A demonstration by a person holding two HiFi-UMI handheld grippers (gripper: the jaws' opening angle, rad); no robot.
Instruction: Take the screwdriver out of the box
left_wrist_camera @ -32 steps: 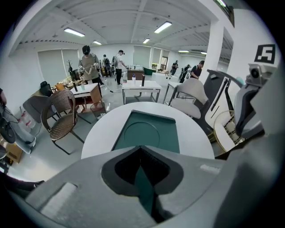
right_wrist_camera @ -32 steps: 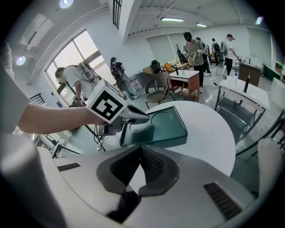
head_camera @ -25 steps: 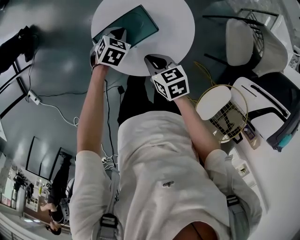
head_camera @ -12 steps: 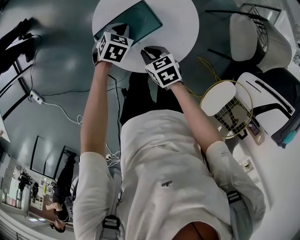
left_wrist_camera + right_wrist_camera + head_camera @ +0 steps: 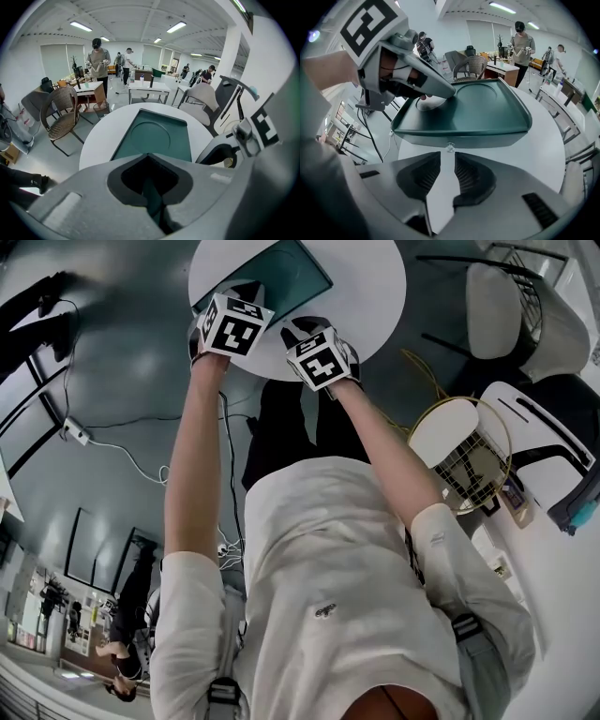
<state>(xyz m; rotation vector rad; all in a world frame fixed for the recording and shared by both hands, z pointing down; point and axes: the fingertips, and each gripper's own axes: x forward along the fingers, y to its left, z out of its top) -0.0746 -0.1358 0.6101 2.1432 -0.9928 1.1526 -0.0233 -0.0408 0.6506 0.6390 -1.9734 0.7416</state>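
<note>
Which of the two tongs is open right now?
The right tongs: a narrow gap shows between its jaws, lined up with the small knob on the front of the green box. The left tongs has its jaws closed together.

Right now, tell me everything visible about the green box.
The box is dark green, flat, seemingly matte plastic, with a raised rim and a round recess on top. Closed, it lies on the round white table. A small clear knob sits mid-front. The left hand-held gripper rests on or just above one corner.
</note>
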